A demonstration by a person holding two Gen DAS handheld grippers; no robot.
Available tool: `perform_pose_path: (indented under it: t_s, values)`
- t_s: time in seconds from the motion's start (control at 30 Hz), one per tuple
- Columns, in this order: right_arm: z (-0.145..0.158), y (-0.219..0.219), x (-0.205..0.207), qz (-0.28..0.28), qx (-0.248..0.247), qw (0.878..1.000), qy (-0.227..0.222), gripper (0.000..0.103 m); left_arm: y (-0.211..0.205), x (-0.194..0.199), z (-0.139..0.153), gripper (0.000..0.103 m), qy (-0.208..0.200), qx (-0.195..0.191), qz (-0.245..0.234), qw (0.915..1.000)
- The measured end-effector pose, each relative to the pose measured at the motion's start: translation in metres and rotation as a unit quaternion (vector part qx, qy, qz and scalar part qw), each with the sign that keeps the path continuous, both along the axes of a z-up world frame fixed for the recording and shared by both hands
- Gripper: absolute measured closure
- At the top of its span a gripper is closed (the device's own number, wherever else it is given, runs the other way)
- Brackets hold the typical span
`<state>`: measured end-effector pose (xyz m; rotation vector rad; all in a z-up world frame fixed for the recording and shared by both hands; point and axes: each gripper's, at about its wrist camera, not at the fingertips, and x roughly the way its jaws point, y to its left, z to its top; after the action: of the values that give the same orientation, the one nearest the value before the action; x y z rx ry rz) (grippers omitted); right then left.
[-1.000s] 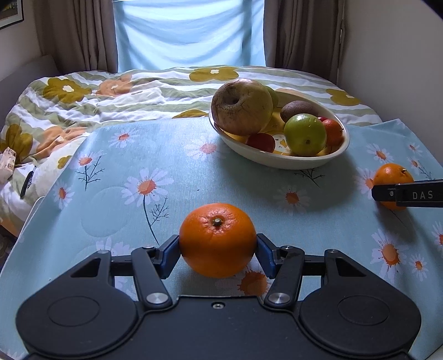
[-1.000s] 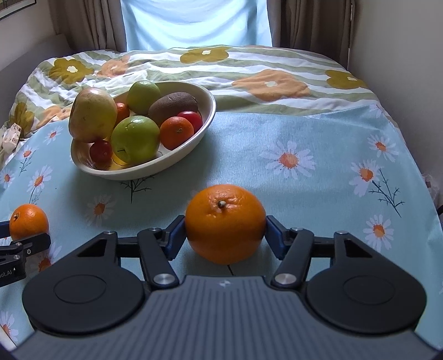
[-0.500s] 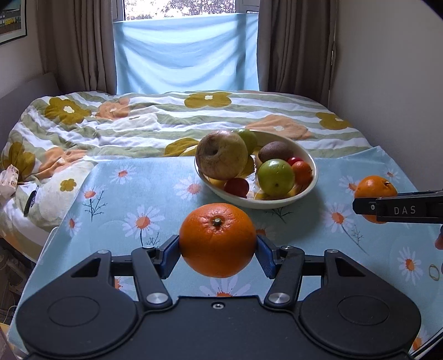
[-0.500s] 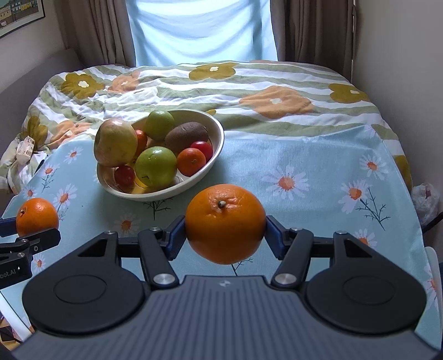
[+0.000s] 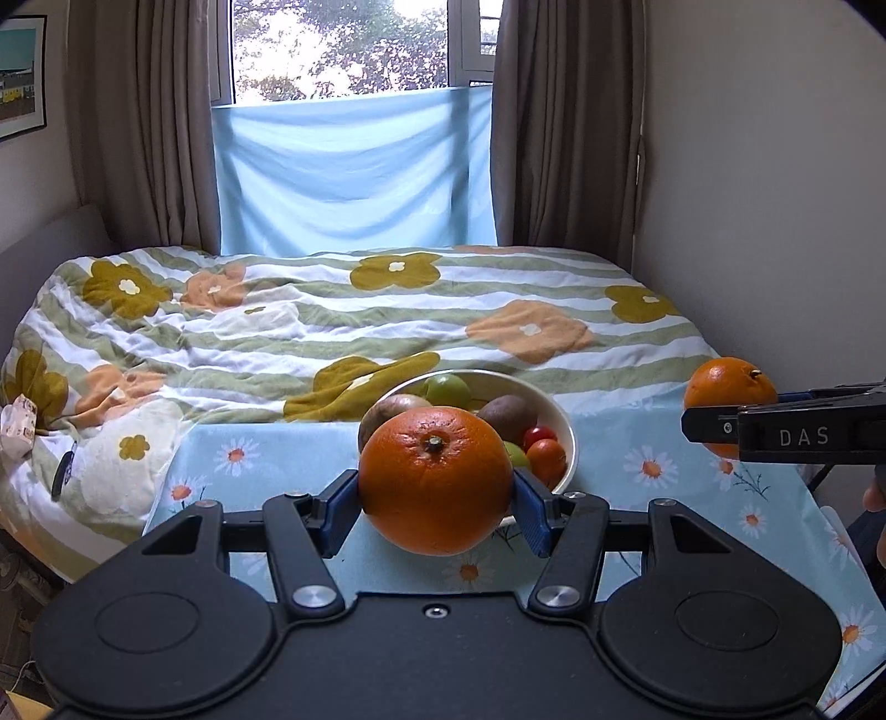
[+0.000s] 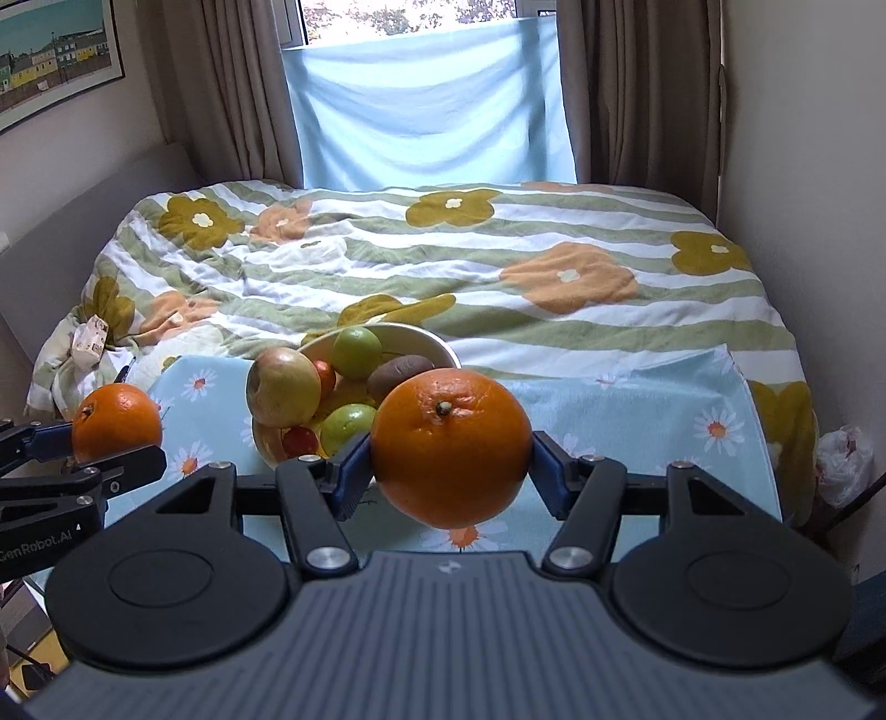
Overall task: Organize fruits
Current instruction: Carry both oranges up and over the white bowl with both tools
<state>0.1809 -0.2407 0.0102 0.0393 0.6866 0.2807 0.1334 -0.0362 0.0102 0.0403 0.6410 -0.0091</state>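
Left wrist view: the left claw pinches an orange in the air, the fruit bowl just ahead and below. Rightward, the right claw grips a second orange. Each should probably lower gently into a gap in the bowl before releasing.

Small bedroom, daylit. Far wall: window with trees outside, lower part covered by a pale blue cloth; brown curtains hang at both sides. Left wall: framed picture of coloured houses. Right wall: plain, off-white. Bed with green-striped floral duvet fills the middle. Near: table under a light blue daisy-print tablecloth.
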Motion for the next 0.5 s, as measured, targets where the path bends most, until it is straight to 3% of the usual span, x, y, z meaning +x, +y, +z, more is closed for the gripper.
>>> perform_pose_path:
  t_s: [0.27,0.5]
  values:
    - [0.014,-0.001,0.025,-0.011,0.008,1.0,-0.009,0.028,-0.009,0.04,0.009,0.041,-0.01,0.003,-0.031,0.9995]
    - [0.012,0.002,0.062,-0.026,0.011,1.0,-0.002,0.028,-0.013,0.087,-0.001,0.041,0.003,0.013,-0.054,0.9985]
